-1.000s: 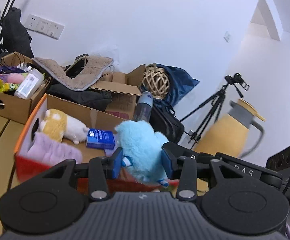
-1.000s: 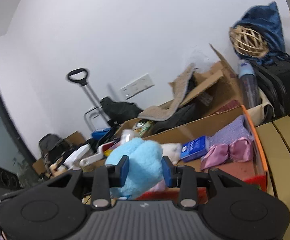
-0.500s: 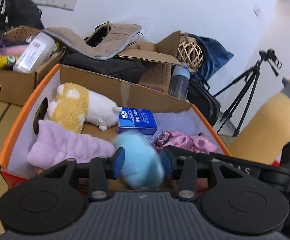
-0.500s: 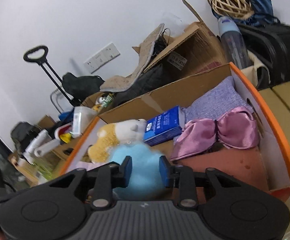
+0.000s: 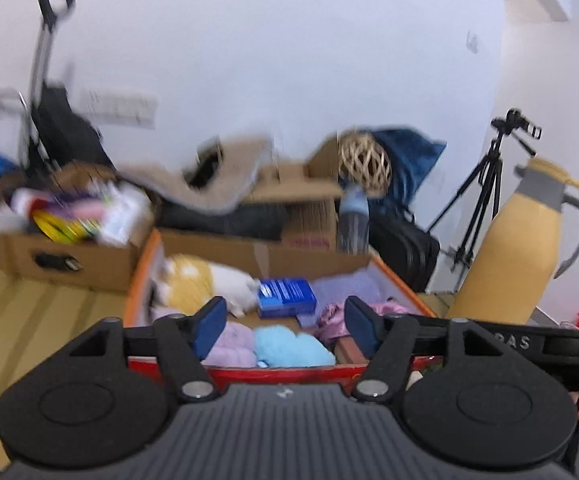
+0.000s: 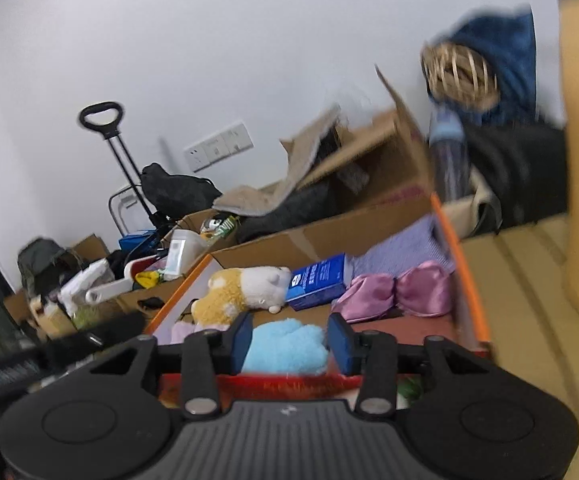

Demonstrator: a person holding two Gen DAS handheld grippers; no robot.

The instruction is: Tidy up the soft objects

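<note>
The light blue plush (image 5: 289, 346) lies at the front of the orange-rimmed cardboard box (image 5: 393, 280), beside a lilac fuzzy piece (image 5: 229, 342). Behind the box's front wall, my left gripper (image 5: 285, 324) has its jaws opening, and neither pad touches anything. In the right wrist view the blue plush (image 6: 285, 344) shows in the gap of my right gripper (image 6: 290, 340). That gripper's jaws are also opening, and its pads do not press the plush. A yellow-and-white plush (image 6: 241, 288), a blue carton (image 6: 317, 286) and a pink satin bow (image 6: 401, 292) are also in the box.
A tall yellow jug (image 5: 517, 256) stands right of the box, with a tripod (image 5: 485, 200) behind it. A cluttered cardboard box (image 5: 69, 256) sits to the left on the slatted wooden table (image 5: 29, 320). More boxes, a bottle (image 5: 353, 220) and a wicker ball (image 5: 363, 164) line the wall.
Both grippers were shut on the blue plush and lowered it into the box. Now both have opened and drawn back, and the plush rests on the box floor.
</note>
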